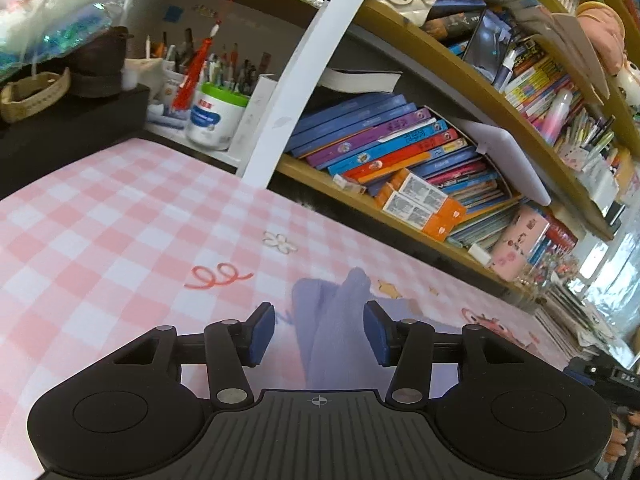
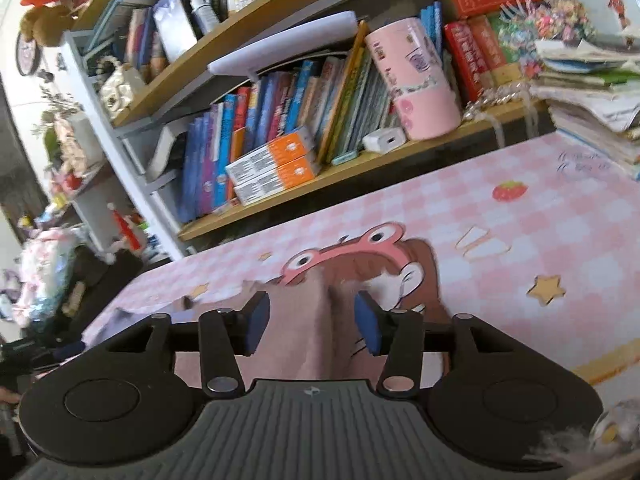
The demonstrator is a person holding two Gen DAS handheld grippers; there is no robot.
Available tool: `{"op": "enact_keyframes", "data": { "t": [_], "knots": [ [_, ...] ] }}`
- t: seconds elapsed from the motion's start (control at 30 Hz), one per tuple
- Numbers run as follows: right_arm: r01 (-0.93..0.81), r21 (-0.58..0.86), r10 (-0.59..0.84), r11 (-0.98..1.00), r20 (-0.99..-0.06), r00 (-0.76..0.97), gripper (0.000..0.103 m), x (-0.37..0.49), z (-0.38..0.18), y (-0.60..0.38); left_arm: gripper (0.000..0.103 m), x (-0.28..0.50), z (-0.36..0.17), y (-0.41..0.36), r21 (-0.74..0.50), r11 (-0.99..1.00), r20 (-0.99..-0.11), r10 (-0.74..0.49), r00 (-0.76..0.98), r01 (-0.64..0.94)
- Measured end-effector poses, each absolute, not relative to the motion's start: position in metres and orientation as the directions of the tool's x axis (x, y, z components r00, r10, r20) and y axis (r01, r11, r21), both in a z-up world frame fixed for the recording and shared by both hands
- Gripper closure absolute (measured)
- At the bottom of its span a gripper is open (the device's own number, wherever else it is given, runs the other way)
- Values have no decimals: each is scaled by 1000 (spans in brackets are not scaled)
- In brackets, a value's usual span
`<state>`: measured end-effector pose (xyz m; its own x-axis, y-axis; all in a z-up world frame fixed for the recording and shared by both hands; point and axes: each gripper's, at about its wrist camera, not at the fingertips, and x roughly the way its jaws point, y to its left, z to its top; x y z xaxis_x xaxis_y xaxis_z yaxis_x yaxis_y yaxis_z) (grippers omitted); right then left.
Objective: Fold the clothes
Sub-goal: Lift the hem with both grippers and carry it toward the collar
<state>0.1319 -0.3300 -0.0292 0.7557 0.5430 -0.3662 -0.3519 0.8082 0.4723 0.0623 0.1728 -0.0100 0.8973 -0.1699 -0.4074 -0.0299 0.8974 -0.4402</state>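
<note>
Left gripper (image 1: 319, 334) angled down over the pink checked tablecloth (image 1: 120, 232), jaws apart with a raised fold of lilac cloth (image 1: 336, 320) between the blue pads (image 1: 262, 334), not pressed. Right gripper (image 2: 311, 324) likewise tilted down, jaws apart astride a ridge of pinkish cloth (image 2: 304, 332). Near edges of both cloths hidden behind the gripper bodies; right view blurred.

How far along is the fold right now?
Done: hard to judge; only a raised ridge of the lavender garment shows. In hand: nothing. The left tongs and right tongs stand open, pads clear of the cloth between them. Left: whether more folds are needed cannot be told on the pink checked table mat.
</note>
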Motion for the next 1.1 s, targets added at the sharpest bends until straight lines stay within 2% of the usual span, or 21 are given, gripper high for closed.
{"op": "enact_keyframes", "data": {
  "t": [0.27, 0.47, 0.53, 0.6, 0.63, 0.7, 0.77, 1.1],
  "knots": [
    [-330, 471, 540, 818, -431, 723, 44, 134, -34, -328, 54, 54, -17, 161, -428, 901, -484, -157, 861, -76],
    [-337, 468, 553, 817, -470, 689, 44, 135, -39, -322, 54, 62, -23, 152, -424, 903, -504, -176, 846, -65],
    [-332, 465, 549, 821, -479, 685, 47, 136, -41, -321, 54, 64, -23, 151, -430, 901, -502, -183, 845, -60],
    [-327, 468, 549, 821, -491, 676, 58, 137, -43, -320, 54, 65, -24, 150, -436, 898, -498, -192, 846, -53],
    [-326, 472, 552, 819, -496, 670, 68, 138, -45, -320, 55, 65, -24, 150, -440, 897, -496, -197, 846, -49],
    [-330, 466, 552, 821, -502, 666, 70, 138, -45, -317, 58, 68, -25, 152, -456, 889, -491, -216, 844, -38],
    [-335, 459, 551, 823, -501, 667, 77, 137, -44, -314, 58, 70, -26, 153, -475, 880, -487, -239, 840, -25],
    [-365, 448, 572, 816, -531, 626, 79, 149, -38, -264, 59, 94, -21, 188, -432, 900, -527, -202, 826, -56]
  ]
}}
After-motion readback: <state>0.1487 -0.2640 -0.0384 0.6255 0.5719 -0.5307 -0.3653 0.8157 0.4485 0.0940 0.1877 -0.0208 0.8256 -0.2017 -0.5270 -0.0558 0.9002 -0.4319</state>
